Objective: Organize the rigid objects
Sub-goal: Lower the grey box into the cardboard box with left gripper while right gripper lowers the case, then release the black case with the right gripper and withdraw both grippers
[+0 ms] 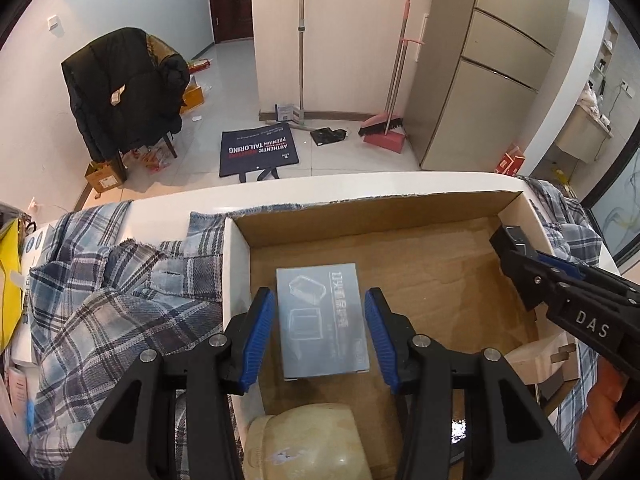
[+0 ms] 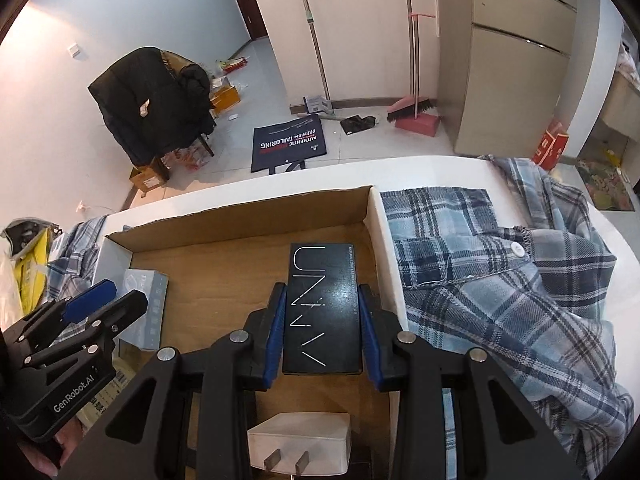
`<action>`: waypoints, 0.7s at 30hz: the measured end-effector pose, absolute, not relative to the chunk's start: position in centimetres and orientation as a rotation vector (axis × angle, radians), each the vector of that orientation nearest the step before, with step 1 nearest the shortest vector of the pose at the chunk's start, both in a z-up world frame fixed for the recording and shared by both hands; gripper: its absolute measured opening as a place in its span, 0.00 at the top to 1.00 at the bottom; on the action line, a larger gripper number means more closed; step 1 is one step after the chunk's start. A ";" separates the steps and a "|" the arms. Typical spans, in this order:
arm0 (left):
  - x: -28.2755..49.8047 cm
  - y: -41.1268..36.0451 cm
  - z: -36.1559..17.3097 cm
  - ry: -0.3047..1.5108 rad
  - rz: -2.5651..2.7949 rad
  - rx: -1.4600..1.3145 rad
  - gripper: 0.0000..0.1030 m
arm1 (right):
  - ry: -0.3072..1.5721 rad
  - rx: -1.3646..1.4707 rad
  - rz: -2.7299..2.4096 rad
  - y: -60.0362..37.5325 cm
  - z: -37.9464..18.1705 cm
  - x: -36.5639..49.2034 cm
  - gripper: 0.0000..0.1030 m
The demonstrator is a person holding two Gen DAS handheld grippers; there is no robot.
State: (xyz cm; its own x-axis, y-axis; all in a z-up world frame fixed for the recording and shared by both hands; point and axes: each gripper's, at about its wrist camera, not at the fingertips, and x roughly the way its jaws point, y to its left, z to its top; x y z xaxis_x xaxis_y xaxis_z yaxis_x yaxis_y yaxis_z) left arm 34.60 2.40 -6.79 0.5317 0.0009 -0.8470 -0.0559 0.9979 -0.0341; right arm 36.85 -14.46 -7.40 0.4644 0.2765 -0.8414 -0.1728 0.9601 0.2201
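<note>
A shallow cardboard box [image 1: 440,208] sits on the table, also in the right wrist view [image 2: 240,208]. My left gripper [image 1: 320,332] is open, its blue pads either side of a grey-blue box [image 1: 322,320] lying flat on the box floor, with small gaps. My right gripper [image 2: 322,332] is shut on a black box [image 2: 322,304] with white lettering, over the right end of the cardboard box. The grey-blue box [image 2: 146,304] and left gripper [image 2: 100,304] show at the left in the right wrist view. The right gripper [image 1: 516,248] shows at the right in the left wrist view.
A cream round object [image 1: 308,440] lies in the box near me. A white plug adapter [image 2: 300,452] lies below the black box. A plaid shirt [image 2: 500,280] covers the table on both sides. A yellow bag [image 1: 10,280] sits at the far left.
</note>
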 end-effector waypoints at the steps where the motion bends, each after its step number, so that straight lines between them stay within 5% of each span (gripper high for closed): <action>1: 34.5 2.3 -6.6 1.004 0.033 -0.055 0.40 | 1.052 0.107 0.277 -14.4 -7.4 36.9 0.68; 6: 33.6 2.3 -4.4 0.899 0.024 -0.071 0.32 | 1.052 0.091 0.284 -14.2 -7.5 36.9 0.68; 10: 31.0 2.9 -1.1 0.625 0.111 -0.095 0.14 | 1.059 0.081 0.289 -13.8 -7.8 37.0 0.68; 18: 26.5 3.7 3.2 0.324 0.133 -0.149 0.13 | 1.068 0.043 0.291 -13.3 -8.5 37.1 0.68; 21: 25.7 3.7 4.1 0.294 0.145 -0.123 0.09 | 1.058 0.044 0.282 -13.0 -7.9 36.9 0.56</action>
State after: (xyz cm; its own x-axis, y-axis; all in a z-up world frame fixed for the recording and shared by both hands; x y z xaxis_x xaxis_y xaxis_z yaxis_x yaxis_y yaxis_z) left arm 25.72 3.69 4.11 0.9468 0.1246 -0.2966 -0.1603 0.9821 -0.0991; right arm 36.89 -13.03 -7.94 0.4583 0.2496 -0.8530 -0.2080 0.9632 0.1701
